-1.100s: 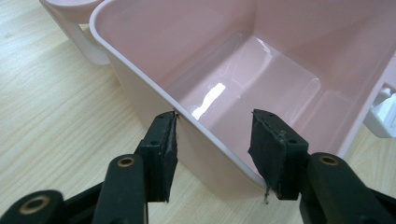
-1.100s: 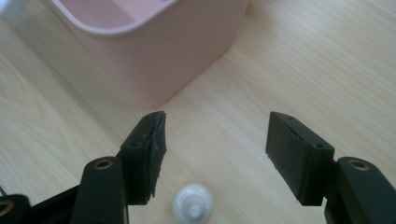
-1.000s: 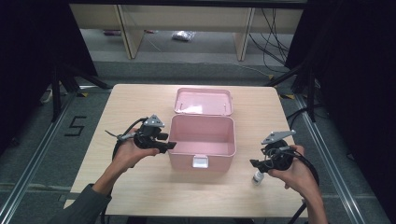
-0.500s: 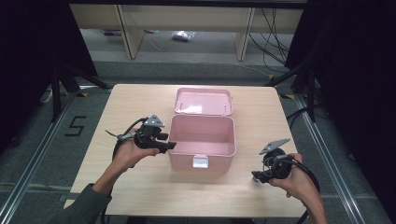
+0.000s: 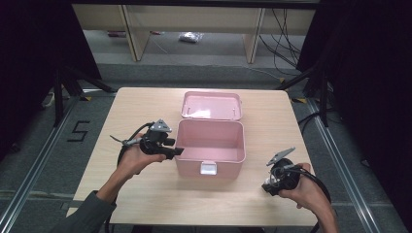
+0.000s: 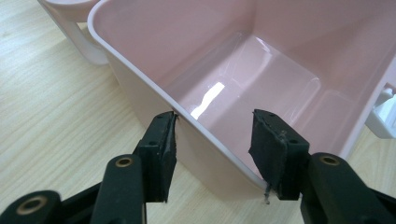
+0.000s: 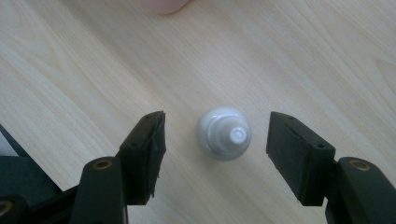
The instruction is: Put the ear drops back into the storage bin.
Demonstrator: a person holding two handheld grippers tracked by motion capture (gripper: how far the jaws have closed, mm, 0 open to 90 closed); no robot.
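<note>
Glossy white domed bottle — matte wood table.

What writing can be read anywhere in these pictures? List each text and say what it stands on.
"5": a dark numeral on the grey floor, left of the table in the high view.
The pink box, its lid and the small white bottle between the open jaws of the right hand-held gripper carry no legible text.

Only readable mark: a black "5" on the grey floor at about 9 o'clock from the table, just off its left edge in the high view; nothing legible on anything else.
</note>
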